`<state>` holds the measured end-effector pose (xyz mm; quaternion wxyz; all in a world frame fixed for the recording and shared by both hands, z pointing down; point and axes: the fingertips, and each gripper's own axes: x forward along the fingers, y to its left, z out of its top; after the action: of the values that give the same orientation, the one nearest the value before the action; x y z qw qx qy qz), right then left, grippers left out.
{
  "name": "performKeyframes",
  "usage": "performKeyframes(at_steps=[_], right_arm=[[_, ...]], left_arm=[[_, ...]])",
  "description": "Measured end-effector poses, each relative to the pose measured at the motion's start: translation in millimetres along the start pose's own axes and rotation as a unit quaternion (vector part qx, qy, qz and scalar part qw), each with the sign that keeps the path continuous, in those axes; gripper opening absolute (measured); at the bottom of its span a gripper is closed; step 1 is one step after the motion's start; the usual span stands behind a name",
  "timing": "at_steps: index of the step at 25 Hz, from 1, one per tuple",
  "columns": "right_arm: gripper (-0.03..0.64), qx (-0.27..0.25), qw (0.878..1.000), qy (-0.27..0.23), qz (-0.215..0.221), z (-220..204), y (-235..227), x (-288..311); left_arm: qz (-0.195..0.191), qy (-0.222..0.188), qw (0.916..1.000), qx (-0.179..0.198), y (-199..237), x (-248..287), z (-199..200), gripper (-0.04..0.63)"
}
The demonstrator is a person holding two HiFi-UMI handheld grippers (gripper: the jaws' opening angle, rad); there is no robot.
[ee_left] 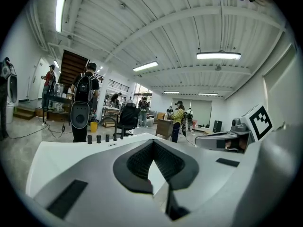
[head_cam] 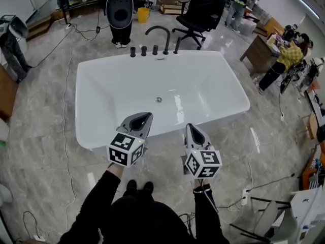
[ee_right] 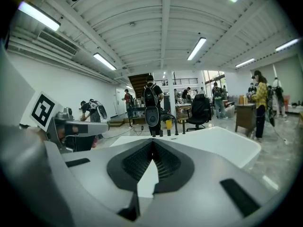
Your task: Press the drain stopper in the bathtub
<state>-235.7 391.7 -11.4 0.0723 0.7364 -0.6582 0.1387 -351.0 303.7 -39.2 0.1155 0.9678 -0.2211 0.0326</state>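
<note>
A white bathtub (head_cam: 203, 56) fills the middle of the head view. Its small round metal drain stopper (head_cam: 158, 99) sits on the tub floor near the centre. My left gripper (head_cam: 147, 117) hovers over the tub's near rim, just short of the stopper and a little left of it. My right gripper (head_cam: 191, 128) hangs beside it, over the near rim to the right. Both point toward the far side. In the left gripper view (ee_left: 152, 144) and the right gripper view (ee_right: 152, 143) the jaws meet at their tips with nothing between them.
A black arched faucet (head_cam: 158, 33) and a row of black knobs (head_cam: 143, 50) stand on the far rim. Behind are a person with a backpack (head_cam: 120, 14), a black office chair (head_cam: 203, 11) and people at a desk (head_cam: 284, 57). Cables (head_cam: 66, 111) trail on the marble floor.
</note>
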Motion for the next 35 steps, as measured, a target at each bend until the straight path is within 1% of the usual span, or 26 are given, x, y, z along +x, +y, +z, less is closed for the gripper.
performKeyframes(at_steps=[2, 7, 16, 20, 25, 29, 35], right_arm=[[0.002, 0.008, 1.0, -0.003, 0.004, 0.1, -3.7, 0.4], [0.002, 0.002, 1.0, -0.004, 0.007, -0.6, -12.6, -2.5], [0.002, 0.011, 1.0, -0.01, -0.003, 2.1, -44.5, -11.8], [0.002, 0.013, 1.0, -0.021, -0.003, 10.9, -54.4, -13.9], [0.002, 0.01, 1.0, -0.018, 0.002, 15.1, -67.3, -11.7], [0.002, 0.008, 1.0, -0.009, -0.002, 14.8, -79.5, -0.2], [0.002, 0.008, 1.0, 0.003, -0.009, 13.9, -101.1, 30.7]], left_arm=[[0.002, 0.002, 1.0, -0.001, -0.1, 3.0, -1.5, 0.003], [0.007, 0.004, 1.0, -0.001, -5.0, 9.5, -4.0, 0.003], [0.015, 0.001, 0.9999, 0.005, -16.4, 28.7, -0.6, 0.003], [0.012, 0.001, 0.9999, 0.012, -23.8, 40.0, 3.0, 0.003], [0.01, 0.006, 0.9998, 0.013, -31.1, 54.0, 3.5, 0.003], [0.014, 0.007, 0.9998, 0.012, -26.0, 67.2, 5.2, 0.003], [0.017, 0.013, 0.9997, 0.009, -5.2, 95.7, -3.0, 0.003]])
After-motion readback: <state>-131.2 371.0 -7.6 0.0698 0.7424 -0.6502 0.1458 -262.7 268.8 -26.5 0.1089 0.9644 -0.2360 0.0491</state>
